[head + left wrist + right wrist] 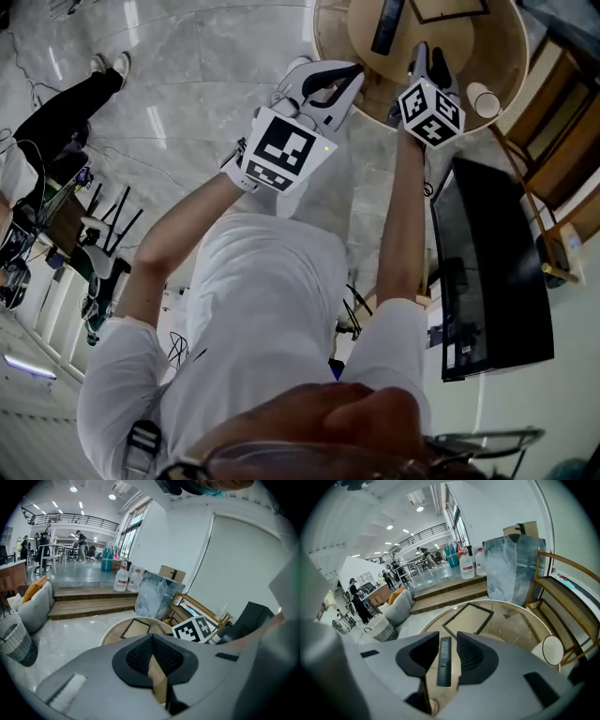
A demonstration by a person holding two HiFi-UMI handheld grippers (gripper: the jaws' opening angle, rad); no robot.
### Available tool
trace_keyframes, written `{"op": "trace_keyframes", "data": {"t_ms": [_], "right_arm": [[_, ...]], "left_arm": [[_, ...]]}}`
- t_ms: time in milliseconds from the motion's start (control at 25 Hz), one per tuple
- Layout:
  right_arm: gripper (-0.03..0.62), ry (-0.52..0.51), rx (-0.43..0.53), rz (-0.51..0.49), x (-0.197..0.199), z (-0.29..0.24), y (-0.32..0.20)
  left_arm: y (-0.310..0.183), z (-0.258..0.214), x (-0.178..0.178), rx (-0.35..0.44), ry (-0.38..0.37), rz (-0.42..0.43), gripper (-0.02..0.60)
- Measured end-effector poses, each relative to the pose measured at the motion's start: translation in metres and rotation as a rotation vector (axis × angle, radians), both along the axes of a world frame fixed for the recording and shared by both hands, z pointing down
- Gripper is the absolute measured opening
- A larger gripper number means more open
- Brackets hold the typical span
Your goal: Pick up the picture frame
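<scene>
The picture frame [450, 7] is thin, black-edged and rectangular, and lies flat on the far part of a round wooden table [511, 56]. The same picture frame [468, 619] shows beyond the jaws in the right gripper view, and the picture frame [136, 627] also appears in the left gripper view. My right gripper [429, 52] hangs over the table's near part, and this right gripper [444, 646] is open with nothing gripped. My left gripper [347, 77] is at the table's near left edge. That left gripper [152, 639] is shut and empty.
A black remote control [444, 660] lies on the table, seen through the right jaws' gap. A paper cup [484, 98] stands at the table's right rim. A black screen [487, 272] and a wooden shelf rack [562, 141] are to the right. Steps [89, 602] rise beyond the table.
</scene>
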State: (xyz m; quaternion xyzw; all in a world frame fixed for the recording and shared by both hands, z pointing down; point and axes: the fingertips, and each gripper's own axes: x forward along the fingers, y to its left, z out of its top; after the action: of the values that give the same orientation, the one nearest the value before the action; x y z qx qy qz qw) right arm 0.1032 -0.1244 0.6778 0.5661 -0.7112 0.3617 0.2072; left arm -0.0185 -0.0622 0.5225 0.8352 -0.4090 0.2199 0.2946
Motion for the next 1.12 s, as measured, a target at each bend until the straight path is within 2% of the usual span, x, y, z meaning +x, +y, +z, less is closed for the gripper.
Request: {"op": "trace_keyframes", "data": {"t_ms": [200,480,800,1120], "right_arm": [[0.106,0.027,-0.053,0.034,0.015,0.053,-0.017],[0.108,-0.003,-0.087,0.126,0.029,0.096,-0.047],[0.117,-0.081,-0.203,0.331,0.040,0.142,-0.064],[0.117,-0.087,-0.261,0.418,0.041,0.160,-0.066]], "left_arm": [[-0.007,0.041,0.005,-0.023,-0.008,0.011,-0.005],[-0.014,0.080,0.009,-0.038,0.018,0.022,-0.005],[-0.020,0.096,0.008,-0.028,0.018,0.025,-0.005],[-0.012,0.099,-0.004,-0.042,0.011,0.017,-0.005]]}}
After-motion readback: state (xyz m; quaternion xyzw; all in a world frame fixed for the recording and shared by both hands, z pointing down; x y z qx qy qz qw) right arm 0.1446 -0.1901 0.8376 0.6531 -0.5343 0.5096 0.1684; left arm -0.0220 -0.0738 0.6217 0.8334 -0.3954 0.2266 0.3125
